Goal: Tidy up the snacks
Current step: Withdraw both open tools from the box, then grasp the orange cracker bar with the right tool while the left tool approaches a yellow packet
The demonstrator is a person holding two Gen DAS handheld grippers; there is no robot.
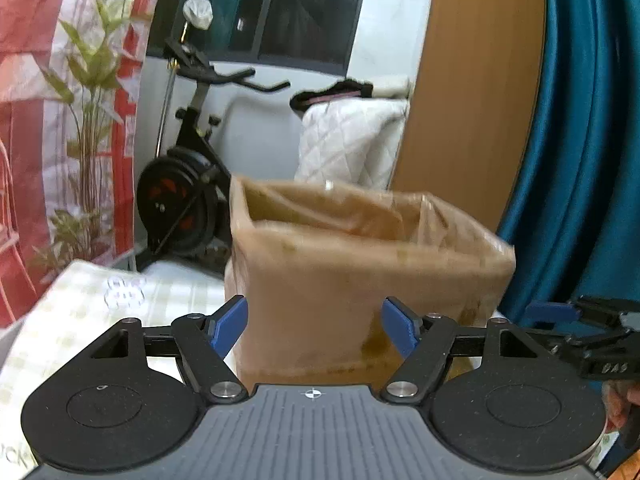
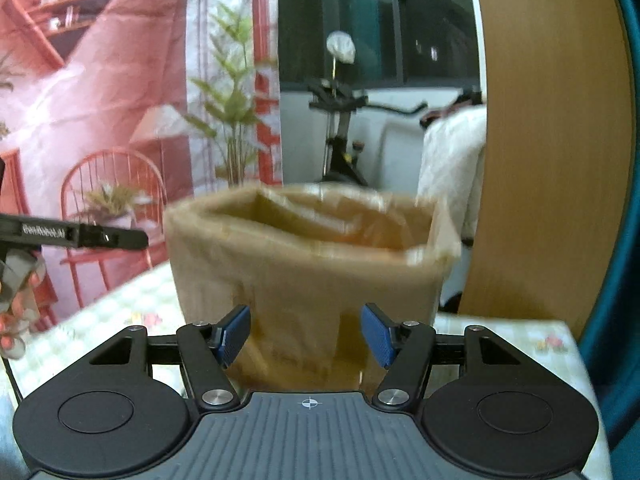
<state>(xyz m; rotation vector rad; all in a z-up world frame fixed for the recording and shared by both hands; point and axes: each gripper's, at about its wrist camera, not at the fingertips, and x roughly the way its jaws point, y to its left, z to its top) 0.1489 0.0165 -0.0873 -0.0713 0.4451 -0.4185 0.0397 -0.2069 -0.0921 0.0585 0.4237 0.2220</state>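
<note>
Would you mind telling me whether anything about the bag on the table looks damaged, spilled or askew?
Nothing looks spilled or torn. The brown paper bag stands upright and open on the checked tablecloth; its rim is crumpled and uneven. Blur hides finer detail.

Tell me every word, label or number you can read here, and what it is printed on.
None reads for sure.
White lettering on the left gripper side bar: blurred.
Embossed letters on the right gripper: maybe "DAS", unclear.
Faint print low on the brown bag-lined box: too smeared.
</note>
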